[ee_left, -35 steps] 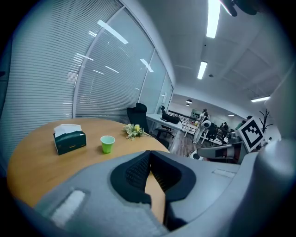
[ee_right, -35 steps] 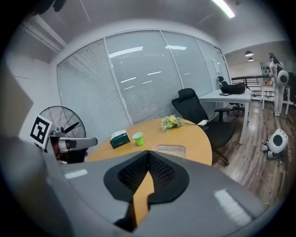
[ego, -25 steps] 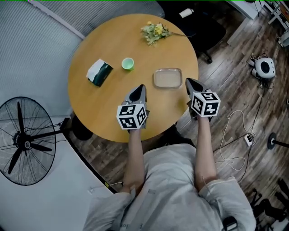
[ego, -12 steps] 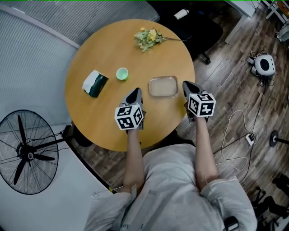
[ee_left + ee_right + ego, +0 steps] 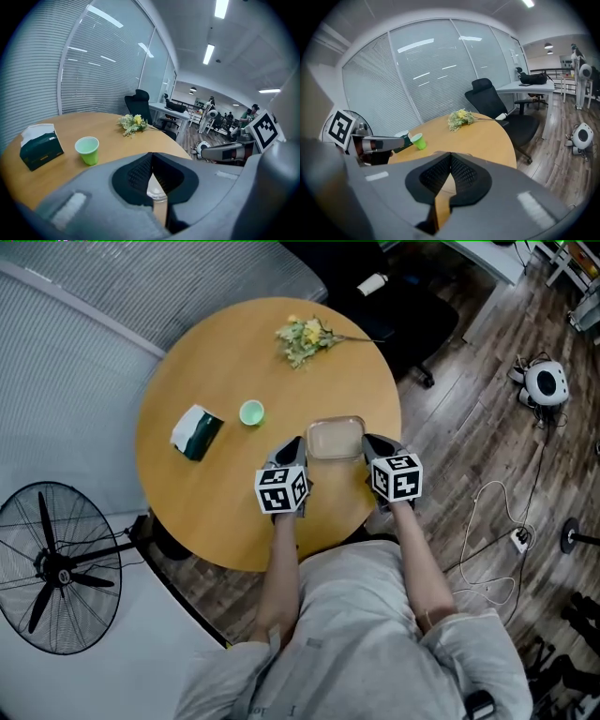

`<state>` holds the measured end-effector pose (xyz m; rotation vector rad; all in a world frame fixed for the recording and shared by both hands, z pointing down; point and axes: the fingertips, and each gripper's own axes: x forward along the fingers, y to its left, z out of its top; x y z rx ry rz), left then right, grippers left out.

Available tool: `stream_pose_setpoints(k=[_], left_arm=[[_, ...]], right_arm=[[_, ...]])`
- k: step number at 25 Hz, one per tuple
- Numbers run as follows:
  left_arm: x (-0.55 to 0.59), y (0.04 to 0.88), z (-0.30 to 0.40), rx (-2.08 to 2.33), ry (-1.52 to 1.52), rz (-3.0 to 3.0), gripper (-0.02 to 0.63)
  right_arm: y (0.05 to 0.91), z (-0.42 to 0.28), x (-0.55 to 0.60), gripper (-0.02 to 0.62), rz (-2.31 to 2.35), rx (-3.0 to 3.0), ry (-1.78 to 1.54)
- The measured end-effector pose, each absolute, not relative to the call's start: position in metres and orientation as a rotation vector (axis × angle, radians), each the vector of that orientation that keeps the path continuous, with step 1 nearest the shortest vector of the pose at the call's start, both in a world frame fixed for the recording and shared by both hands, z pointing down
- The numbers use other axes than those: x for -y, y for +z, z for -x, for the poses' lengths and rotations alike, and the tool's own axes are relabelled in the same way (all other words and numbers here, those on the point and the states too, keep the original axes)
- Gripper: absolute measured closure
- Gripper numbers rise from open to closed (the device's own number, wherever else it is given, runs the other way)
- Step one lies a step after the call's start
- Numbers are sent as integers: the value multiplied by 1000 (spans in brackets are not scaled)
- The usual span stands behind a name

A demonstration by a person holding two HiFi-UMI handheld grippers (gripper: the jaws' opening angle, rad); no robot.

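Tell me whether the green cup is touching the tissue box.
Apart. The head view shows bare table between the green cup and the tissue box; the left gripper view shows that gap too.

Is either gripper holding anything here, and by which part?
Nothing is held: the left gripper and right gripper have jaws together and empty, either side of the clear rectangular plastic tray.

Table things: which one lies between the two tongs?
The clear tray, flanked by the left tongs and right tongs at the near edge. The cup, tissue box and flowers lie farther back.
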<state>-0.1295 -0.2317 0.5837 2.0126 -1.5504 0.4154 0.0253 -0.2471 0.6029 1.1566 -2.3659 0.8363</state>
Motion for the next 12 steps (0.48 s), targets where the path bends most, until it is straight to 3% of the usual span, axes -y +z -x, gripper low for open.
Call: stream_pose_setpoints(k=[12], left_arm=[[227,614,129,1523,437,-1960,600]], right_arm=[[629,-30,252,581,-1158,2313,866]])
